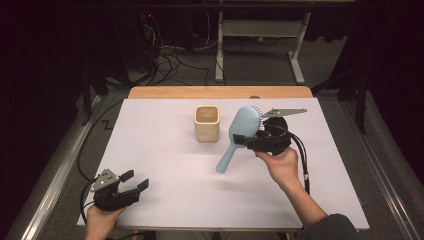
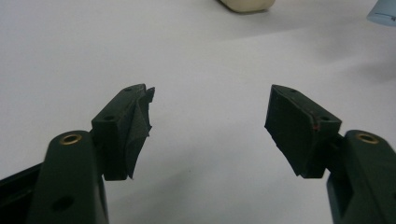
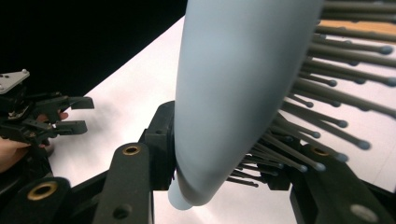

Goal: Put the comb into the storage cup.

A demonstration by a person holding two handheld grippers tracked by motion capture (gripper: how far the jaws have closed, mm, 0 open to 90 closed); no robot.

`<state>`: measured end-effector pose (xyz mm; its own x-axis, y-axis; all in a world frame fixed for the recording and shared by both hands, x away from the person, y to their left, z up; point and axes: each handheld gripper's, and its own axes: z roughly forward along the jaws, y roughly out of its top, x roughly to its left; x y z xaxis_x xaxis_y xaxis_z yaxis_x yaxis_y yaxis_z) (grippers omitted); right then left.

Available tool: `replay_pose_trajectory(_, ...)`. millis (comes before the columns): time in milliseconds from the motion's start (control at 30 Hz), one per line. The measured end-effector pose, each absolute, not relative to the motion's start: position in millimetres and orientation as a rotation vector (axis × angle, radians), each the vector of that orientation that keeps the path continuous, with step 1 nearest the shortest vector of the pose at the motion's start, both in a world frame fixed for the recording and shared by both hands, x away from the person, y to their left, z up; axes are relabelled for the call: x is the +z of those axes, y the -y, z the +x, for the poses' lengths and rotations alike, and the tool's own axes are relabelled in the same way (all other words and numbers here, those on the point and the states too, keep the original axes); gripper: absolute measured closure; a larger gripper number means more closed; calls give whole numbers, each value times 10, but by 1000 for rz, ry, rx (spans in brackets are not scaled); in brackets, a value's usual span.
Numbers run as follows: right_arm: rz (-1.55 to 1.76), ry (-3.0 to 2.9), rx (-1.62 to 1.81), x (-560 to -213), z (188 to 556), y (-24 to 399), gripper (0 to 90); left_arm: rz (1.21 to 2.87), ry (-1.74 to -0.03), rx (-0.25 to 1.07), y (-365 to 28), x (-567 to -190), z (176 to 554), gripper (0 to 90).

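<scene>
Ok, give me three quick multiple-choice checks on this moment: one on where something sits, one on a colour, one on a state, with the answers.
1. Where is the cream cup relative to the hairbrush in the high view?
A. to its left
B. to its right
C. under it

2. What colour is the hairbrush body?
A. red
B. pale blue
C. black

3. What state is the left hand-held gripper in?
A. shut on the cup
B. shut on the hairbrush
C. open, with nothing between its jaws

Answers:
1 A, the cup stands on the white table left of the brush head.
2 B, the back and handle are pale blue, with dark bristles.
3 C, the left gripper view shows its jaws apart over bare table, while the right hand-held gripper clamps the brush.
</scene>
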<state>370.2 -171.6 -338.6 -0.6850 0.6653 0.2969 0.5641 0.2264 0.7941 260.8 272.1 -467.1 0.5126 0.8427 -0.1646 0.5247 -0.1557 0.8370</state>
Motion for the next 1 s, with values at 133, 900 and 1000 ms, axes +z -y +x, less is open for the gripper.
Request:
replay_pose_trajectory(133, 1199, -2370, 1462, -3360, 3742, 1721, 562, 1830, -1141, 422, -2715, -4676, 2606, 313)
replay_pose_trajectory(900, 1204, -2339, 1437, -3153, 3974, 1669, 562, 1829, -1137, 424, -2707, -4682, 2608, 312)
replay_pose_trajectory(1000, 1205, -2335, 1436, -3127, 4003, 1652, 561, 1827, -1137, 425, -2705, -4686, 2608, 312)
